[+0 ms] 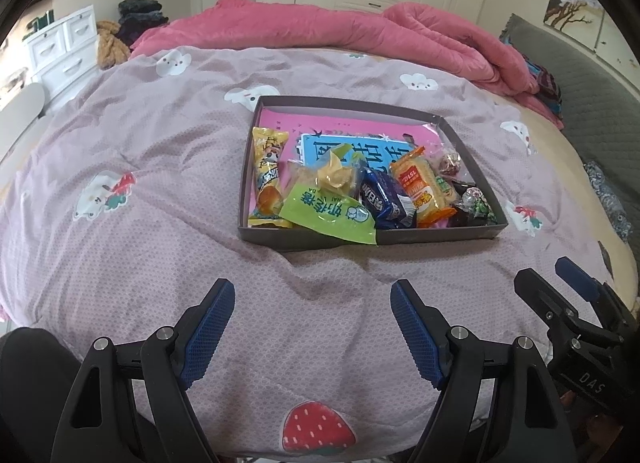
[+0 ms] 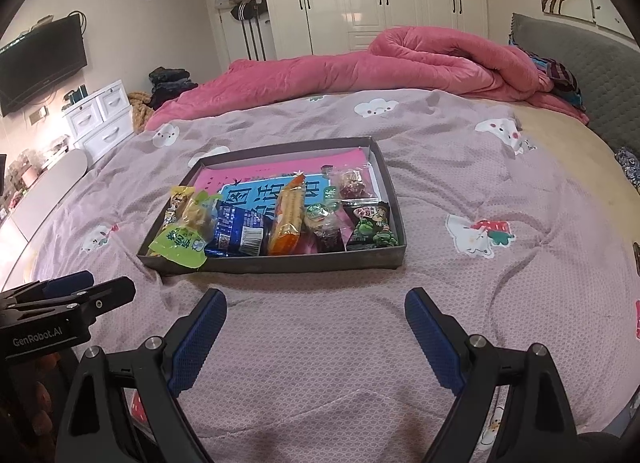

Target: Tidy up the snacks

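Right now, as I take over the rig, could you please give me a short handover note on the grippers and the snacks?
Left gripper: open, empty, over the bedspread short of the tray.
Right gripper: open, empty, alongside it.
Grey tray: on the bed, holding all visible snacks in its near half.
Green packet overhangs the near rim; the yellow bread packet, blue packet and orange cracker packet lie inside.
Done: nothing held; none lie loose on the bed.
Left: perhaps tuck in the green packet.
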`<action>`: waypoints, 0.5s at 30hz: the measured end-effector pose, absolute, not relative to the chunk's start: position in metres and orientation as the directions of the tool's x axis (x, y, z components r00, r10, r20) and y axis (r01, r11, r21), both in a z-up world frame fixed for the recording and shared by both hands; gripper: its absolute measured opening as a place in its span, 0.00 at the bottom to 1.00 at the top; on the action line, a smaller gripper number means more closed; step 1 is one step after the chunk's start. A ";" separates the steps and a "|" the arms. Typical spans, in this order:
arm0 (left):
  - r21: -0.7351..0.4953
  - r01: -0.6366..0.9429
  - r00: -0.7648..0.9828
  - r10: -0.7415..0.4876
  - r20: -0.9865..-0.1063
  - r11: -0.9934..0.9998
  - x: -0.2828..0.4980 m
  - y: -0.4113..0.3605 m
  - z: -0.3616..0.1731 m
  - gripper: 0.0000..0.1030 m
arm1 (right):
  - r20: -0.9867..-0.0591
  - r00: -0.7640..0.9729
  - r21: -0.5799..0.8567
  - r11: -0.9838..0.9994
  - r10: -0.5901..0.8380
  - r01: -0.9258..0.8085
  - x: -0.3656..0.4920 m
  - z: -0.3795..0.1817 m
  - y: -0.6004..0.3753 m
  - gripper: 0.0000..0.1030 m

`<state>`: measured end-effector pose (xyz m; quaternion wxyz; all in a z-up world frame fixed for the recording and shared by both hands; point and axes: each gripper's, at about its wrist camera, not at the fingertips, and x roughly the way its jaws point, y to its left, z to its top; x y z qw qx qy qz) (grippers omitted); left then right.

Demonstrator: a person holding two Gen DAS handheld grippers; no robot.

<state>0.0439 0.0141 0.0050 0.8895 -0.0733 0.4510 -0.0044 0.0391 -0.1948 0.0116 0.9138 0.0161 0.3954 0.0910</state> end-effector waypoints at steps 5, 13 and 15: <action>-0.131 -0.059 0.592 -0.071 -0.803 0.990 0.044 0.014 0.005 0.79 | -0.720 0.671 0.101 0.983 0.177 -0.152 0.039 0.012 -0.195 0.88; -0.134 -0.063 0.588 -0.071 -0.805 0.989 0.044 0.015 0.004 0.79 | -0.719 0.672 0.098 0.984 0.175 -0.151 0.039 0.012 -0.196 0.88; -0.132 -0.064 0.587 -0.070 -0.806 0.989 0.044 0.015 0.004 0.79 | -0.719 0.672 0.098 0.984 0.175 -0.150 0.039 0.012 -0.196 0.88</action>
